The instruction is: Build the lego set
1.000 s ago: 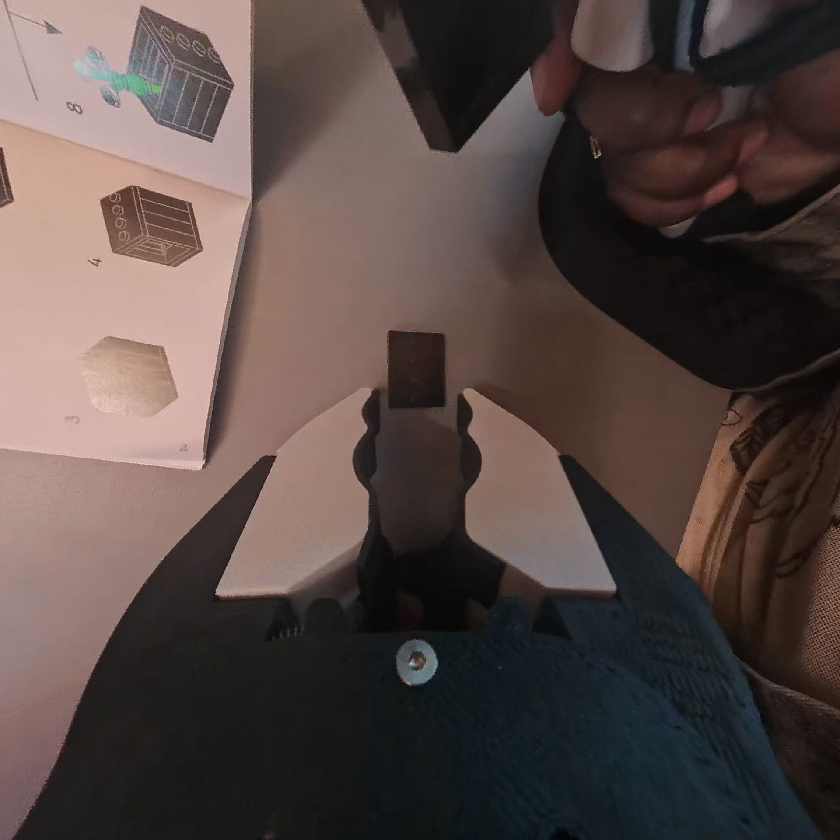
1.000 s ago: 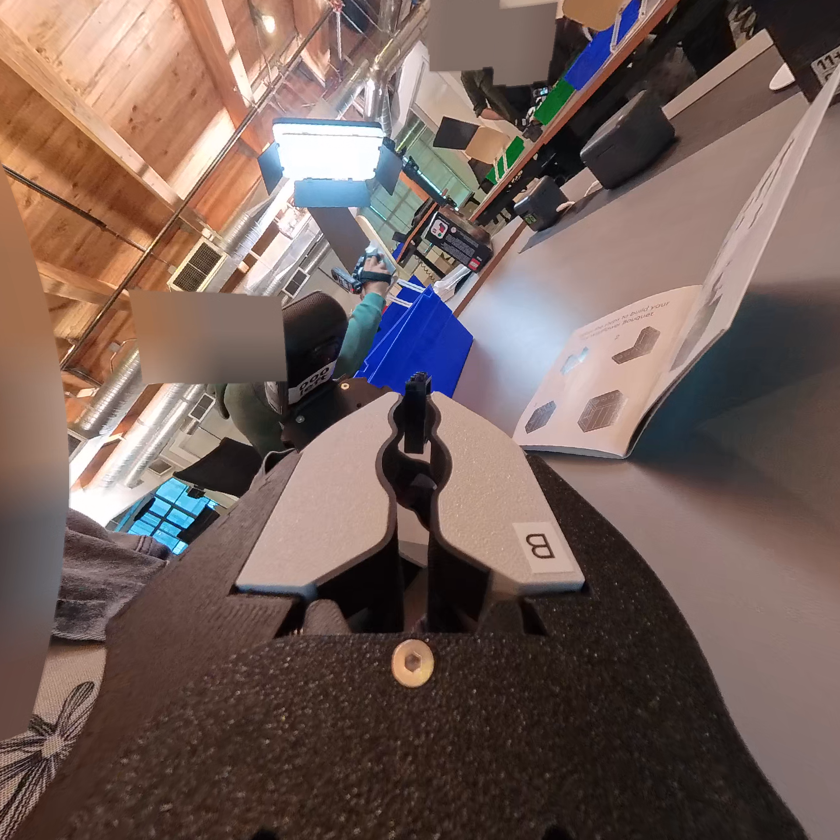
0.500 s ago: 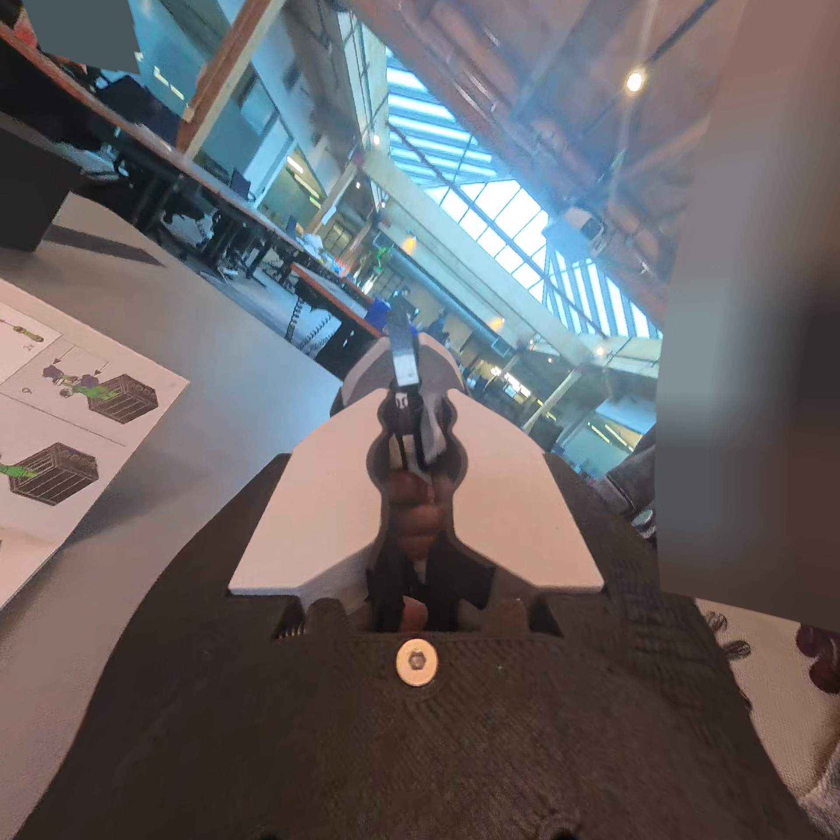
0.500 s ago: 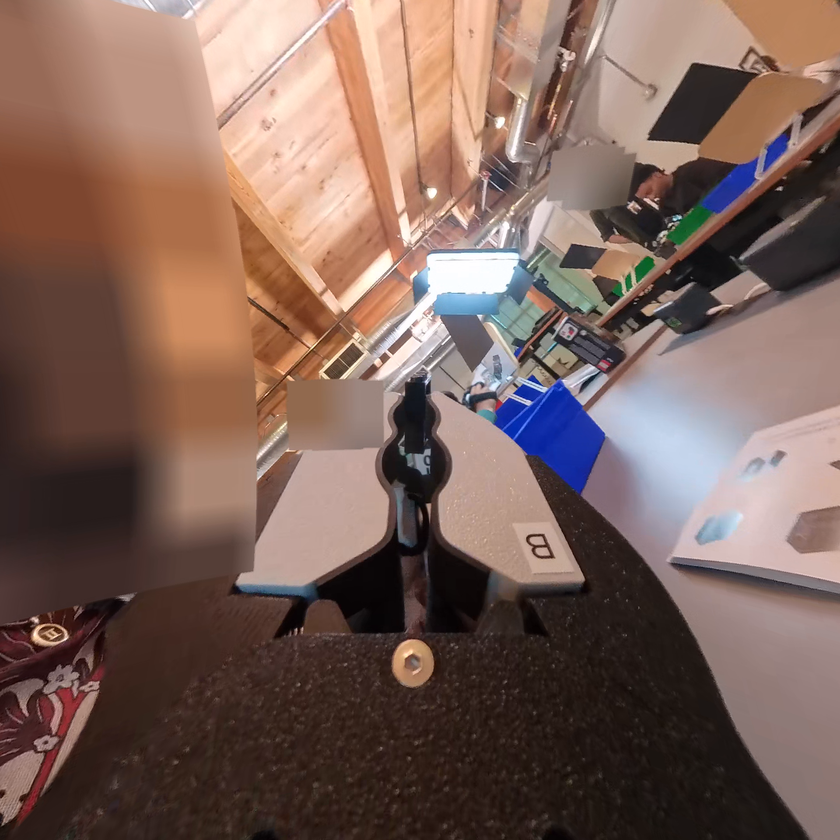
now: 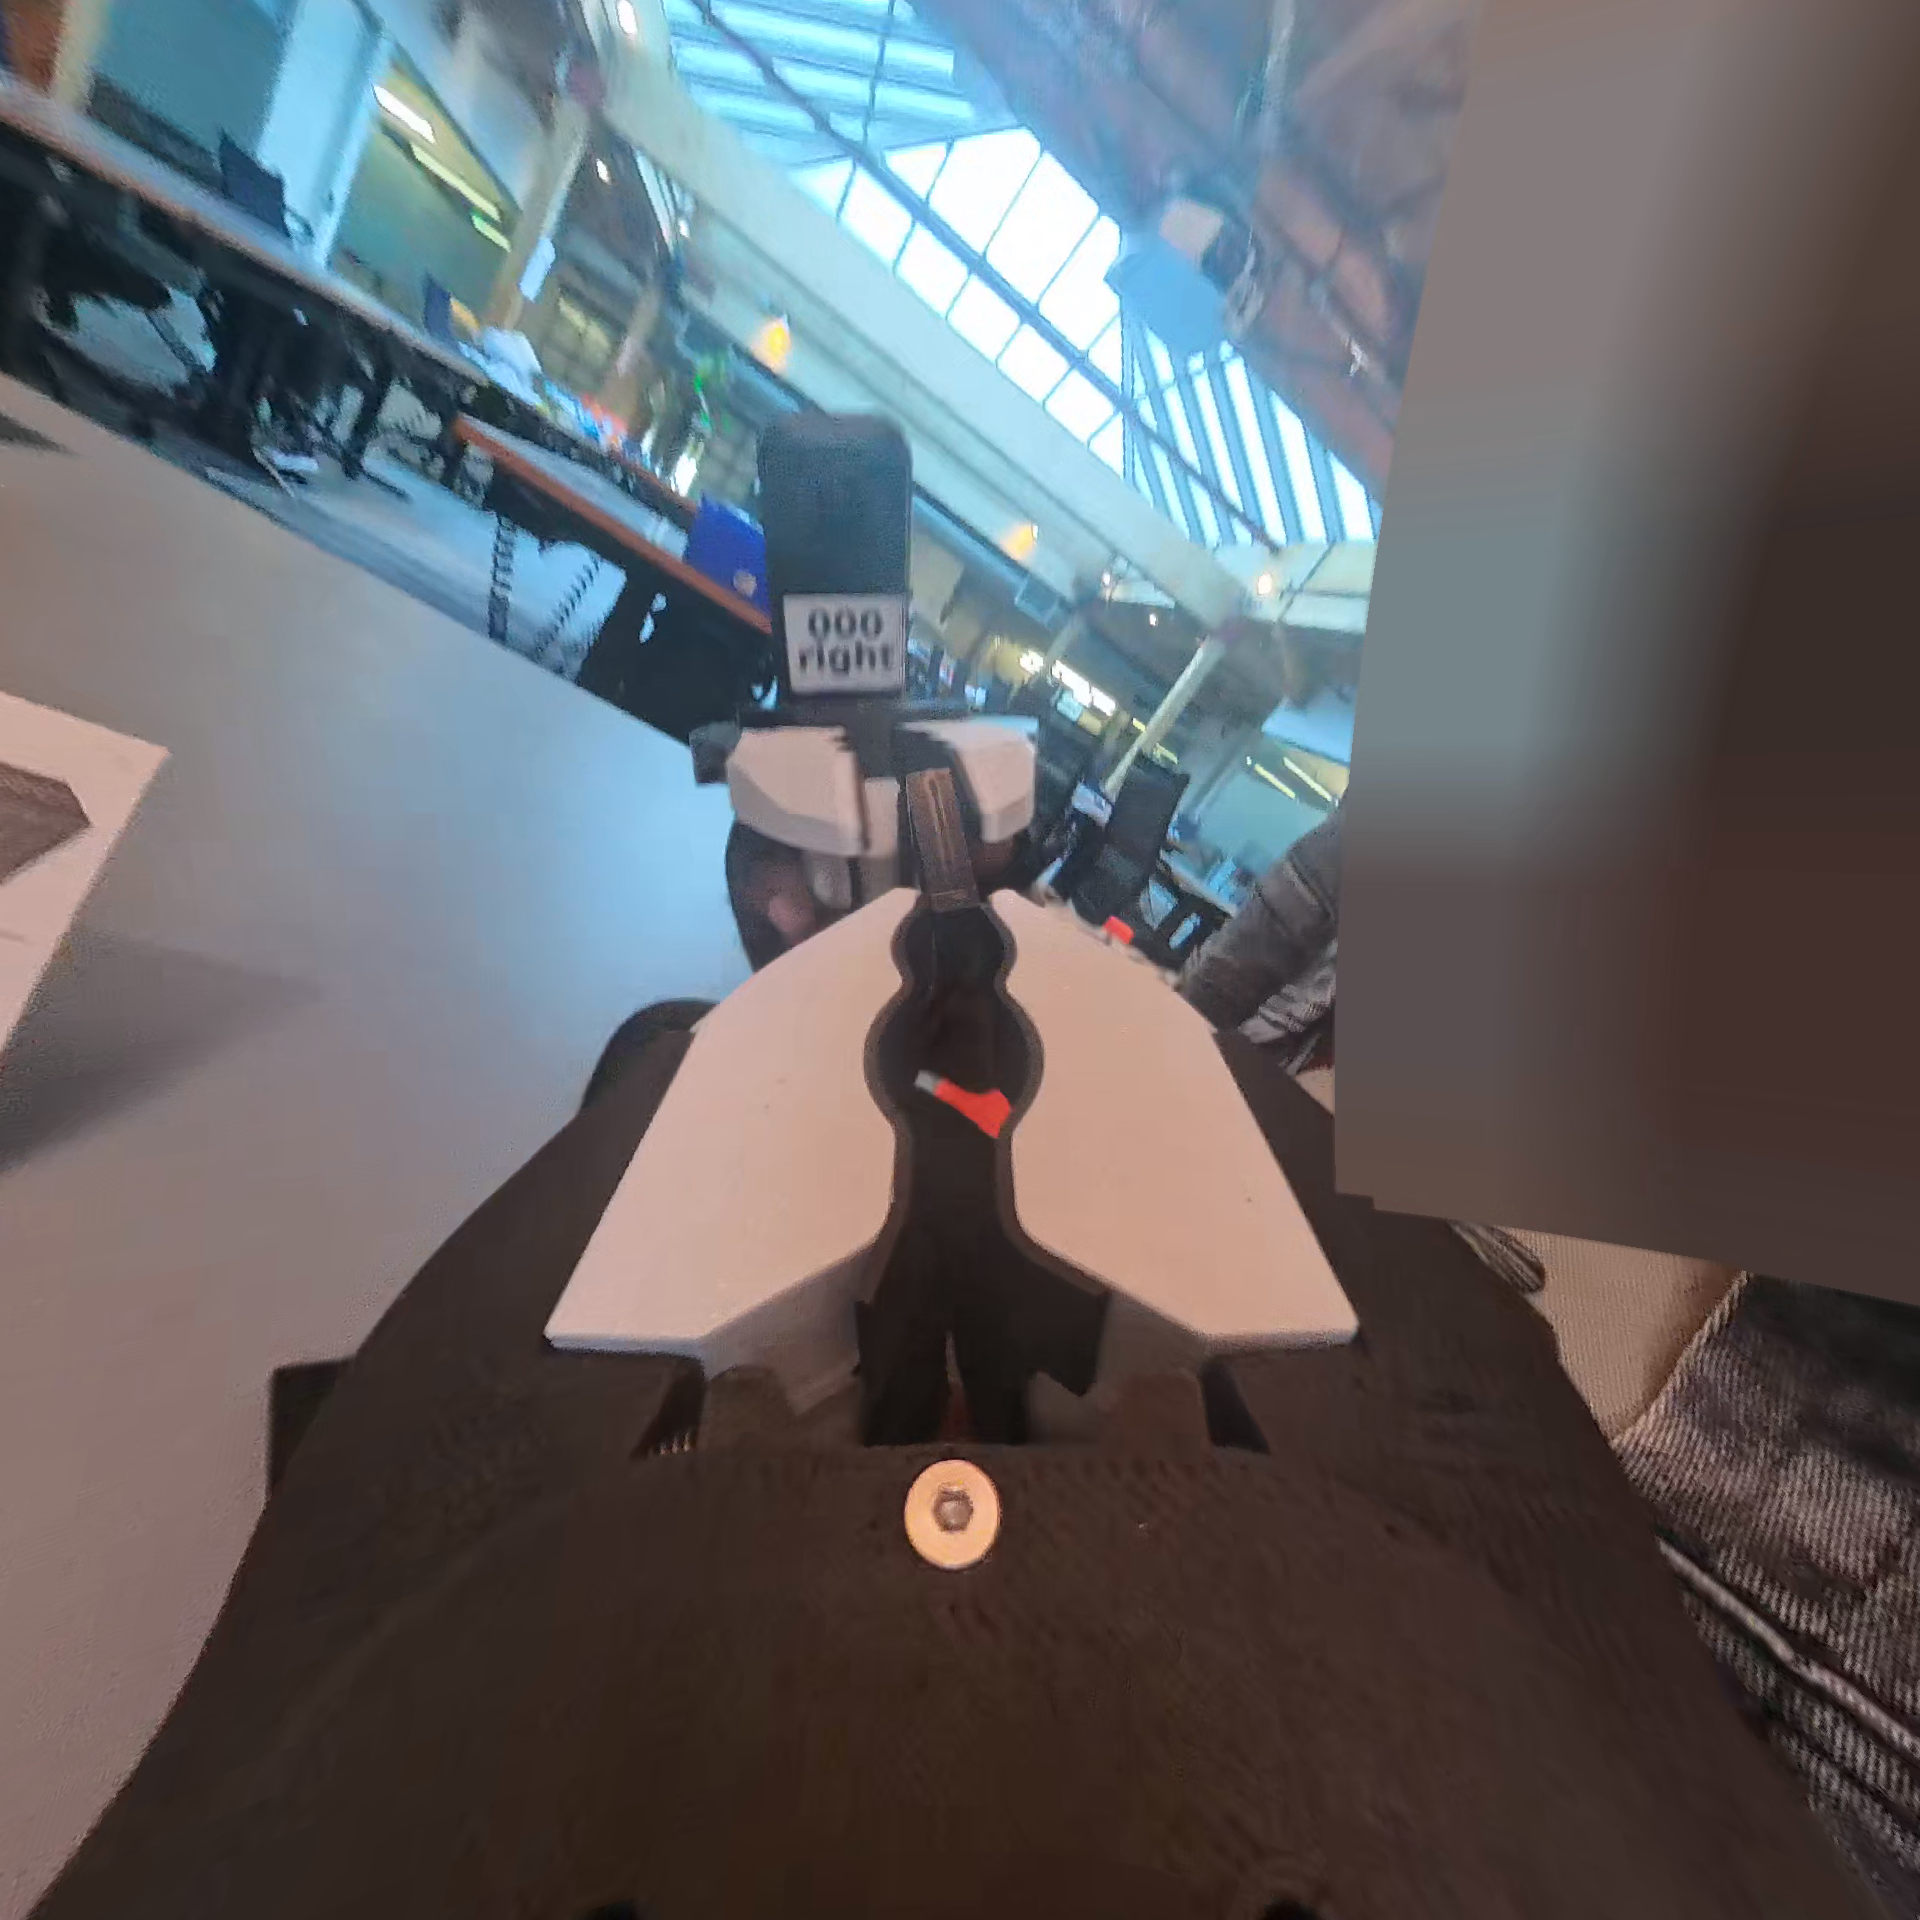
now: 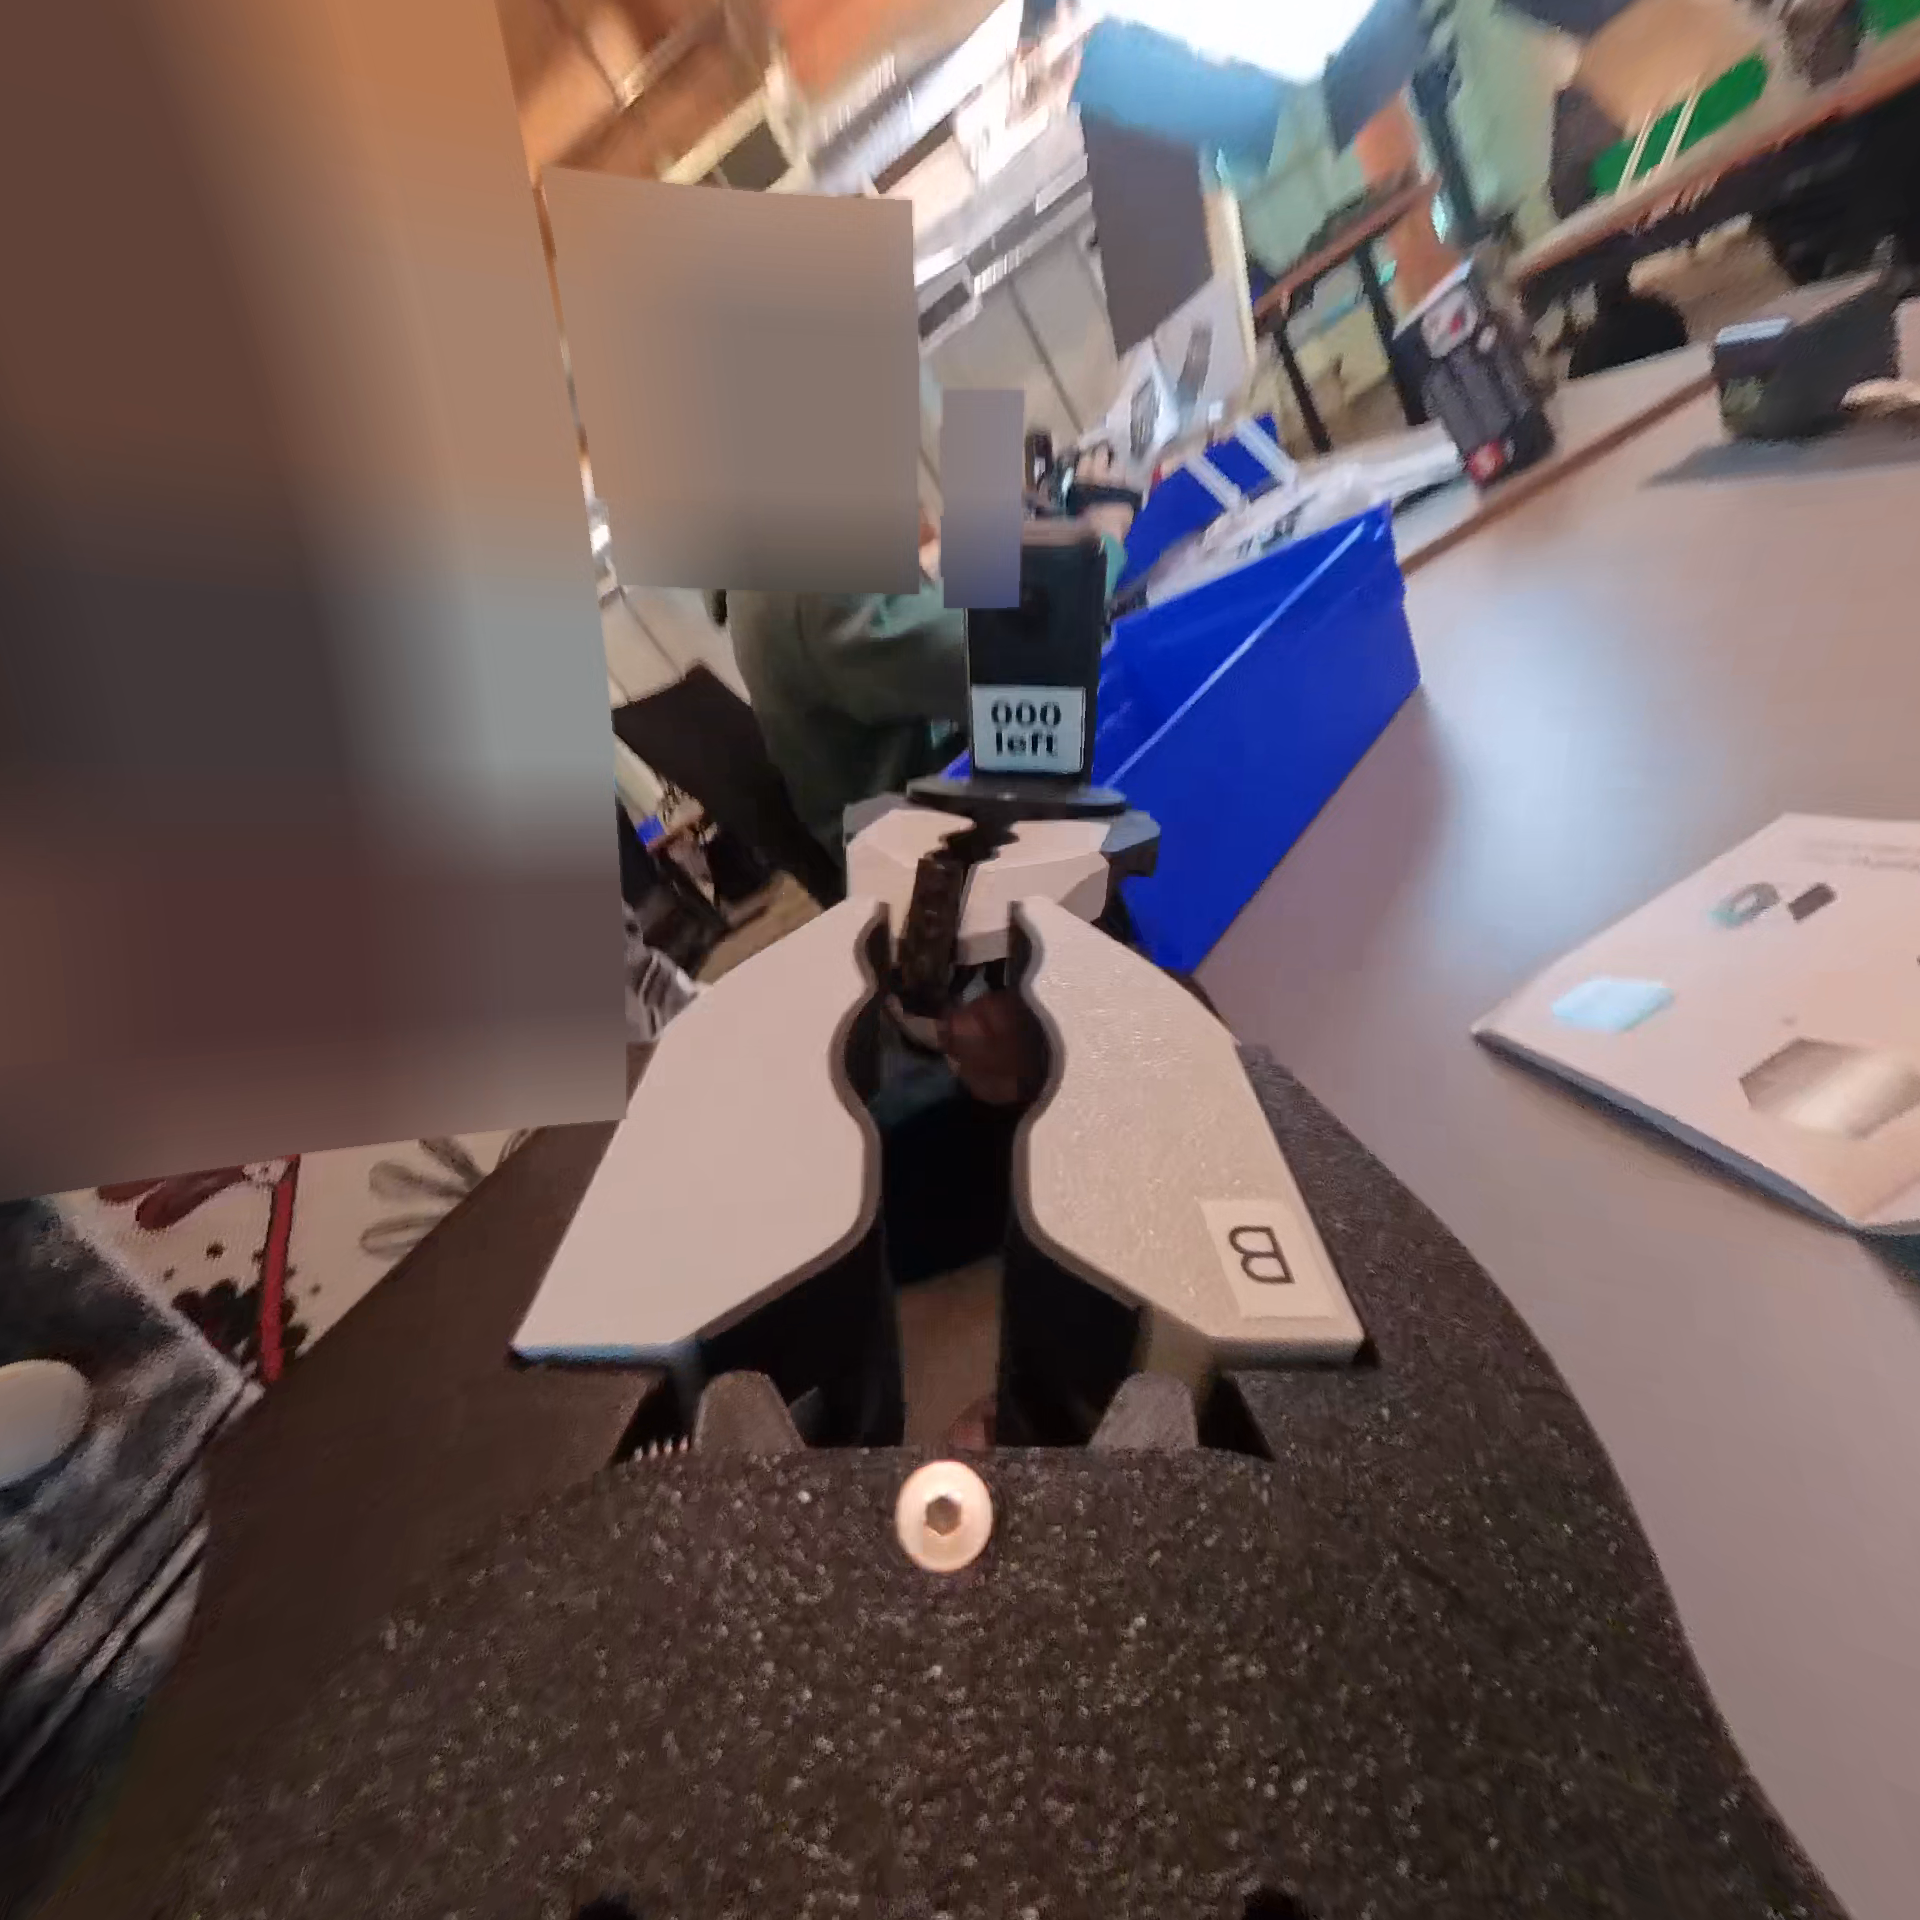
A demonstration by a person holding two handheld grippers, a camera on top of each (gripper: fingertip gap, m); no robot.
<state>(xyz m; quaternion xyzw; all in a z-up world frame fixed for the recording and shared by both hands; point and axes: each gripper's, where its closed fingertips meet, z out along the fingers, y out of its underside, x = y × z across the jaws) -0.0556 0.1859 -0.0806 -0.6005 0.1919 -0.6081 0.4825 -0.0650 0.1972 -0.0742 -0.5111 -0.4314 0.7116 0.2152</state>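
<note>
My left gripper [image 5: 951, 906] is shut on a thin dark lego plate [image 5: 938, 836] that sticks out past its tips. My right gripper [image 6: 948, 923] faces it tip to tip above the grey table [image 5: 364, 883]. Its jaws stand slightly apart around the far end of a dark studded lego piece [image 6: 928, 935], which leans against its left finger. In the left wrist view the right gripper [image 5: 883, 800] shows just behind the plate. In the right wrist view the left gripper [image 6: 997, 868] shows just behind the piece. I cannot tell if this is one piece or two joined.
The open instruction booklet [image 6: 1714, 1039] lies on the table [image 6: 1558, 727] to the right; its corner shows in the left wrist view [image 5: 62, 800]. A blue bin [image 6: 1268, 707] stands behind the grippers. The person's patterned clothing [image 6: 208, 1299] is close on the near side.
Both grippers have swung up from the table to face each other and closed in tip to tip. The right jaws, shut on a small dark piece before, have parted.
</note>
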